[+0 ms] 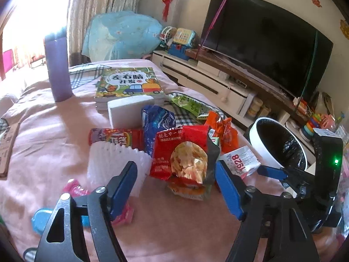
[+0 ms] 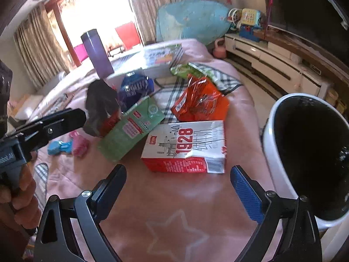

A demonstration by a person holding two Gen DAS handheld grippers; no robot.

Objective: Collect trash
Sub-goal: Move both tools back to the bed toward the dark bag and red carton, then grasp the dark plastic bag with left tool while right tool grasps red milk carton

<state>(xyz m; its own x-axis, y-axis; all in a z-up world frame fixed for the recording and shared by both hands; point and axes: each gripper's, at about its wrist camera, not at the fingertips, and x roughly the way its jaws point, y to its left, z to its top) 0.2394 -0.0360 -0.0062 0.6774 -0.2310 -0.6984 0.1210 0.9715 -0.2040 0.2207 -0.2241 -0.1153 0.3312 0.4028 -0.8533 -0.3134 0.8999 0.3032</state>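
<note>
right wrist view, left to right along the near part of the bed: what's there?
blue toy → pink wrapper → green carton → white-and-red "1928" carton → white trash bin off the bed's right edge. Right claw open, short of the "1928" carton.

"1928" on the white-and-red carton (image 2: 185, 146)
</note>
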